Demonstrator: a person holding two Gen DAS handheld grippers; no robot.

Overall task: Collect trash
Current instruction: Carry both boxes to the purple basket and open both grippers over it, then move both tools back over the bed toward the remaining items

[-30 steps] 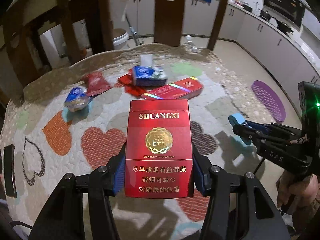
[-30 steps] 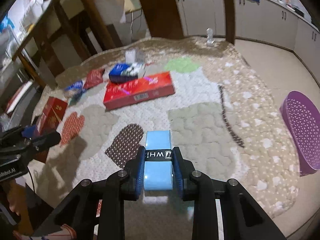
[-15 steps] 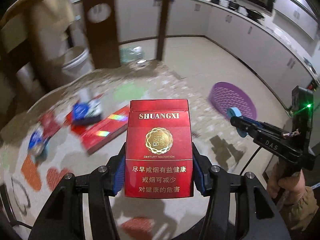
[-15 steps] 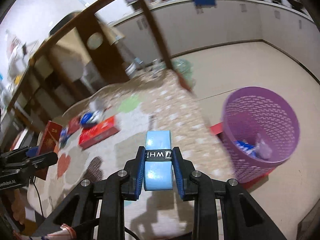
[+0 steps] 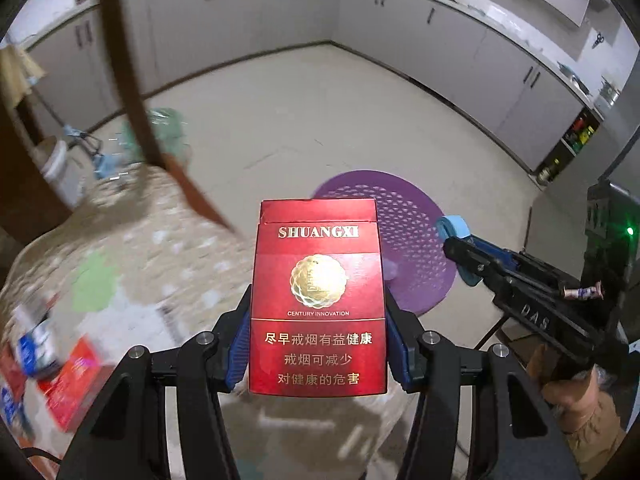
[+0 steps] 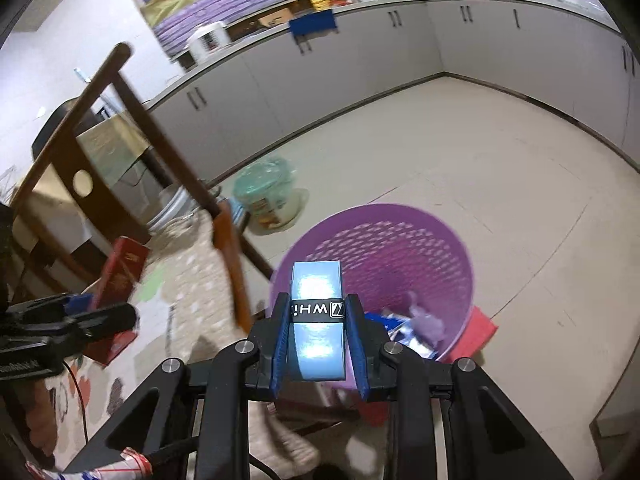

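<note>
The left gripper point(image 5: 318, 344) is clamped on a red cigarette pack point(image 5: 318, 300), its blue pads pressed against the pack's two long sides; the pack stands upright between them, lid end away from the camera. The right gripper point(image 6: 318, 340) is squeezed tight on a light blue roll point(image 6: 317, 320) with a black band, held upright between its pads.

In the left wrist view the right gripper point(image 5: 460, 252) reaches in from the right with the blue roll at its tip, over the near right rim of the purple basket point(image 5: 420, 240). The red pack hides the basket's near left part. In the right wrist view the roll sits in front of the basket's near rim point(image 6: 400, 216); the basket stands on the floor just right of the table edge, with wrappers already lying in its bottom. A red flat thing point(image 6: 478, 326) pokes out from under its right side.

The table point(image 5: 160, 248), covered by a quilted cloth, ends left of the basket. A dark wooden chair back point(image 6: 160, 148) leans along that far edge, its post close to the basket's left rim. Leftover trash point(image 5: 60, 368), blurred red and blue packs, lies at the table's near left. Beyond the basket the beige floor point(image 6: 480, 140) runs open to the white cabinets point(image 6: 360, 52). A teal bag point(image 6: 264, 188) sits on the floor left of that open stretch.
</note>
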